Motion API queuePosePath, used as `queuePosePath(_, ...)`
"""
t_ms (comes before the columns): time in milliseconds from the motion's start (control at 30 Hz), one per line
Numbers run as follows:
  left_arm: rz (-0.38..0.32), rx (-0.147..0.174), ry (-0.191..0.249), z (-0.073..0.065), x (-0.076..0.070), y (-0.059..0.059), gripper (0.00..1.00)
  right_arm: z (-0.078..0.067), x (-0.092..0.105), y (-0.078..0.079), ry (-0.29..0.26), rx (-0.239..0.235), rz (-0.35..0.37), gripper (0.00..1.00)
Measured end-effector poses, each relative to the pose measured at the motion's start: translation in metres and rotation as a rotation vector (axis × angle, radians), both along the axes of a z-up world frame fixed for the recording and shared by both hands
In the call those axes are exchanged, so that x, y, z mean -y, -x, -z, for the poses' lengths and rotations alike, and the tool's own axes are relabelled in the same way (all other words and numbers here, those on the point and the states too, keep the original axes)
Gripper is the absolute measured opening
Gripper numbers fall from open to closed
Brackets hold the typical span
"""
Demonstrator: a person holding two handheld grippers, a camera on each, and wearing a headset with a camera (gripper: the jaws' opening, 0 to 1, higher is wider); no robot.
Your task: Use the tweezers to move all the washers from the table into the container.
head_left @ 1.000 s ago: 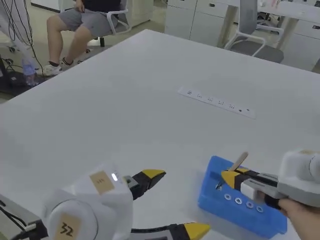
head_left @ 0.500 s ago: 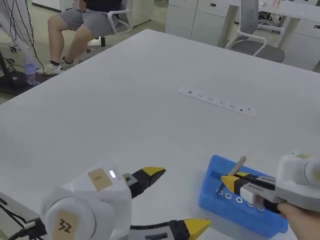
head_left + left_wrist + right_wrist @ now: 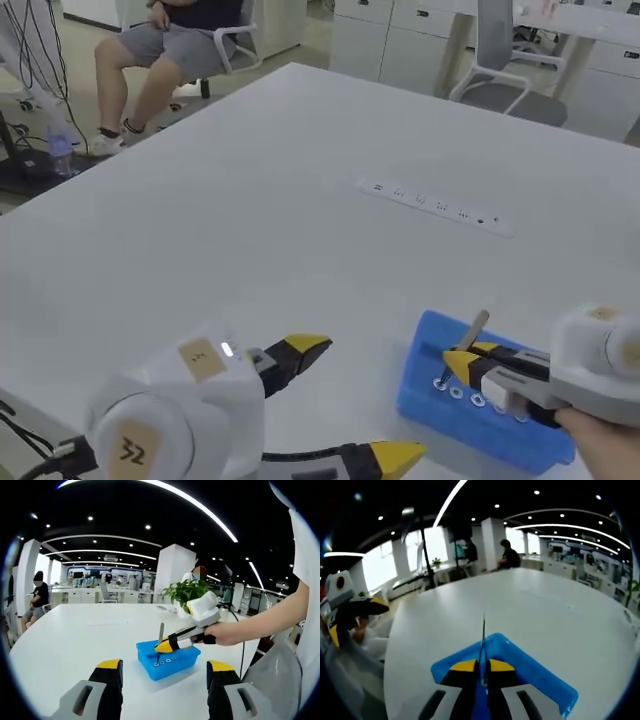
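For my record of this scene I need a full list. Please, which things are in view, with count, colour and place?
table: one, white, under everything
container: one, blue, on the table's near right
washers: at least four, silvery, in a row inside the container
tweezers: one pair, metal, tips down over the container
power strip: one, white, flat beyond the container
seated person: one, far left
right gripper: yellow tips, shut on the tweezers
left gripper: yellow tips, open, holding nothing
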State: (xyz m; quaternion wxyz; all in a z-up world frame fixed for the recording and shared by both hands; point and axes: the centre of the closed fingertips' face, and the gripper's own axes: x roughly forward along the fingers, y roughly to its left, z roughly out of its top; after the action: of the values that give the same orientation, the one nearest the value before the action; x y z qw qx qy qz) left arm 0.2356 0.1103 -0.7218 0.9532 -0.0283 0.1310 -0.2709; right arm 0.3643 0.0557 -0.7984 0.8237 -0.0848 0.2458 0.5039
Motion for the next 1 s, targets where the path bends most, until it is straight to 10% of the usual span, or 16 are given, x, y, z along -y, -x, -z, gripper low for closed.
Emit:
queuePosePath(467,0.071,-0.028,-0.017,0.005,0.013,0.006,0.65,-0.057,0.026,0.056,-0.155,0.049,-0.033,0.03)
queuePosePath(700,0.139,-0.052,0.01,0.003,0.024,0.01,0.54,-0.05,0.035,0.089,-0.101,0.066,-0.132,0.03)
queuePosePath(1000,0.336,-0.069,-0.116,0.008,0.048,0.027,0.3,-0.032,0.039,0.135,0.022,0.078,-0.366,0.03)
